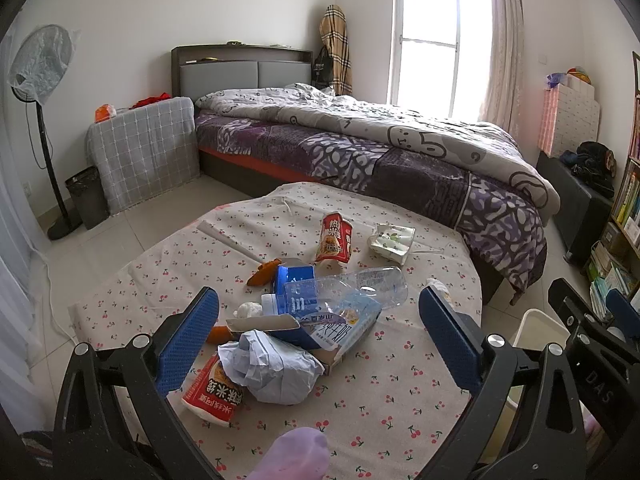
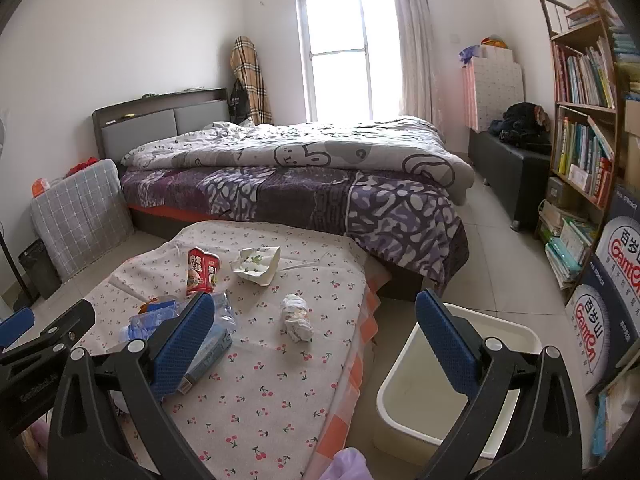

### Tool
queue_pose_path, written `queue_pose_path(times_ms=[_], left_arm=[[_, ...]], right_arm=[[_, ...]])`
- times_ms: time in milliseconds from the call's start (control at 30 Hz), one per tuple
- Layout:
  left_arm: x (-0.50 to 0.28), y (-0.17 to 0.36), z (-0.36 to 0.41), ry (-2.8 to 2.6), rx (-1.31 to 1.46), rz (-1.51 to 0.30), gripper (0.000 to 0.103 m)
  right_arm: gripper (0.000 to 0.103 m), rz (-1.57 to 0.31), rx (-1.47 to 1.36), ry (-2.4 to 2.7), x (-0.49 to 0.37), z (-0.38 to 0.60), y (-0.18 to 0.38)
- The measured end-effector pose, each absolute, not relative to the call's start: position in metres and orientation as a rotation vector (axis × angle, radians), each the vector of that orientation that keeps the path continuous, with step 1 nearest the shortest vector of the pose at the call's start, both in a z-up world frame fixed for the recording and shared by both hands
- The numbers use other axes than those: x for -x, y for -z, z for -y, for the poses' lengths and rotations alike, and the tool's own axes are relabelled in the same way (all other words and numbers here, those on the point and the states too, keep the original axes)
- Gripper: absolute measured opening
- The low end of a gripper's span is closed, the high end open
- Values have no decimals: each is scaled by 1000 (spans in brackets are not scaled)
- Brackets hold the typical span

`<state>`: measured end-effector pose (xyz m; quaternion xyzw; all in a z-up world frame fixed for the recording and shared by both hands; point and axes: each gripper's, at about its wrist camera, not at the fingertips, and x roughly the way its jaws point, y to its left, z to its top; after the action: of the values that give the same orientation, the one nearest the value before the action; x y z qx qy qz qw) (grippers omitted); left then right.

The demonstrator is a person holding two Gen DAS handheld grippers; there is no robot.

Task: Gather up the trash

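**— Where are your claws right now?**

— My left gripper (image 1: 316, 322) hangs over the round table with the cherry-print cloth (image 1: 392, 400), its blue-padded jaws spread wide and gripping nothing. My right gripper (image 2: 314, 342) is just as wide and empty, one jaw over the table edge, the other over the white rectangular plastic bin (image 2: 516, 330) standing on the floor at about 4 o'clock from the table.

**— And the trash?**

— Most of it sits in a heap between my left jaws. Nearest me lies a crumpled pale-blue paper wad (image 1: 276, 368), touching a red and white noodle wrapper (image 1: 210, 394) at its 8 o'clock. Behind them is a torn blue and white carton (image 1: 296, 282) with a crushed clear plastic bottle (image 1: 360, 286) lying across it toward 2 o'clock. A small white paper ball (image 1: 248, 311) rests at the carton's 9 o'clock, just beside it.

**— Anything farther out?**

— At 12 o'clock a red paper snack cup (image 1: 334, 238) stands tilted, and beside it at 1 o'clock a squashed white carton with a green leaf print (image 1: 390, 242). A crumpled white tissue wad (image 2: 297, 317) lies apart from the heap, near the table edge closest to the bin.

**— What is behind the table?**

— A bed with a purple patterned cover (image 2: 320, 196).
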<state>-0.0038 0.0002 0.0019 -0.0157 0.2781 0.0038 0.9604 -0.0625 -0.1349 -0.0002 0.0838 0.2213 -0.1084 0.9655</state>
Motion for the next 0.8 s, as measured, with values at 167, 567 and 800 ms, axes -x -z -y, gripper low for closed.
queue_pose_path(times_ms=[167, 567, 800], left_arm=[[1, 0, 0, -11, 32, -562, 96], [0, 0, 0, -10, 31, -565, 96], [0, 0, 0, -11, 30, -565, 96]], right_arm=[[98, -448, -172, 218, 64, 136, 0], [98, -454, -177, 213, 65, 137, 3], [98, -457, -175, 213, 66, 136, 6]])
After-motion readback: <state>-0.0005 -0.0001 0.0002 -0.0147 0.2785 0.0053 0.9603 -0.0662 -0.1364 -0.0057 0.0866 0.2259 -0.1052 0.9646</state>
